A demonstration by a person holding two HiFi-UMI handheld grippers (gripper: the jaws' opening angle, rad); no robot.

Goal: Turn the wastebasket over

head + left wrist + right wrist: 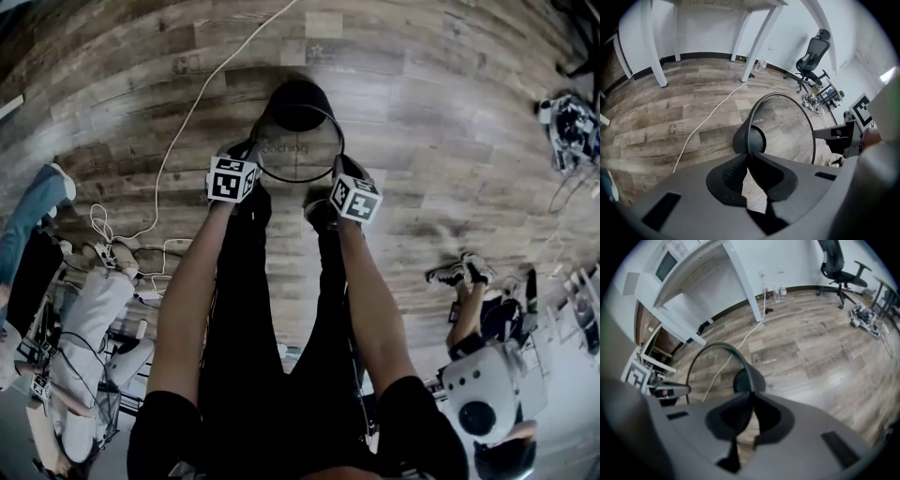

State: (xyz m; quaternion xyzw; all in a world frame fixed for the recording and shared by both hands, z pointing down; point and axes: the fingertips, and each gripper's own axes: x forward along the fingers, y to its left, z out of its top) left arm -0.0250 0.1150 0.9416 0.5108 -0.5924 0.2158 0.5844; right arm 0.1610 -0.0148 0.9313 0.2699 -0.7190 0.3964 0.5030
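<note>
The wastebasket [298,103] is a black wire-mesh bin, held off the wood floor and tipped so its open rim faces me and its dark base points away. My left gripper [251,156] is shut on the left side of the rim. My right gripper [336,171] is shut on the right side. In the left gripper view the thin rim runs straight into the left gripper [749,160], with the mesh wall [787,126] fanning out beyond. In the right gripper view the rim arcs down into the right gripper [753,400], and the round base [749,379] shows behind it.
A white cable [187,122] trails across the floor to the left of the bin. People sit at the left [84,309] and the right [469,309]. Gear lies at the far right [572,127]. White table legs [754,42] and an office chair [813,51] stand further off.
</note>
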